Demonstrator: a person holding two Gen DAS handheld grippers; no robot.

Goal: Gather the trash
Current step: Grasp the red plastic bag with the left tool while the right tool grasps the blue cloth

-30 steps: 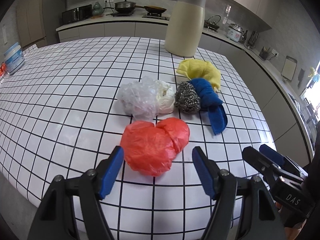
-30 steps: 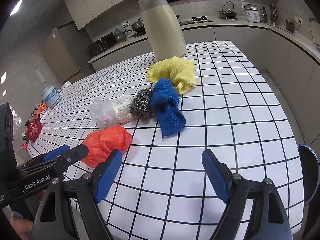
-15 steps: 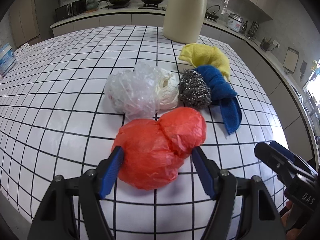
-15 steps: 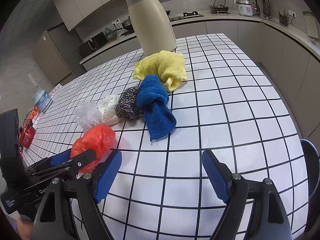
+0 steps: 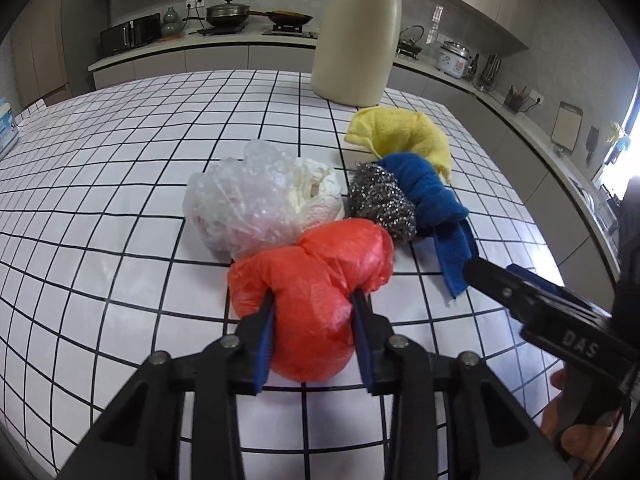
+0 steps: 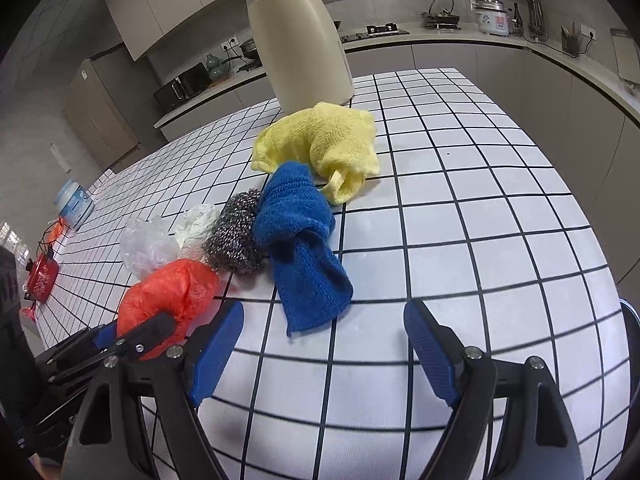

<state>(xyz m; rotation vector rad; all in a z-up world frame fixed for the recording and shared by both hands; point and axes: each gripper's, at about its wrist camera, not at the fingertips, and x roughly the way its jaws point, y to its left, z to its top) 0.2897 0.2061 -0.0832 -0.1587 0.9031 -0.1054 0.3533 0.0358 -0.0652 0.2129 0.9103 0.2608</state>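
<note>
The left claw [image 5: 314, 314] was clamped on the red plastic bag [image 5: 316, 284], its two blue-padded fingers [image 5: 265, 334] pressing into the crumpled bag from either side so that the plastic bulged out ahead of and between them; the bag still lay on the white, black-gridded worktop [image 5: 100, 208]. Just beyond the left claw, touching the far side of the red bag, sat a clear plastic bag [image 5: 244, 200] bunched against a wad of white paper or cloth [image 5: 316, 190]. Ahead and to the right of the left claw lay a steel wool scrubber [image 5: 380, 204], with a rolled blue cloth [image 5: 434, 208] against its right side and a yellow cloth [image 5: 400, 136] behind that. A tall cream jug [image 5: 356, 36] stood farther off, beyond the yellow cloth. The right claw [image 6: 324, 352] was spread wide with nothing between its fingers, held over bare worktop [image 6: 480, 240] just short of the blue cloth [image 6: 304, 248], which lay directly ahead of it. From the right wrist view the red plastic bag [image 6: 168, 292] was ahead and to the left of the right claw, with the left claw [image 6: 136, 336] closed on its near end. The scrubber [image 6: 236, 236] and yellow cloth [image 6: 320, 144] lay beyond the blue cloth, and the jug [image 6: 296, 36] stood farthest.
</note>
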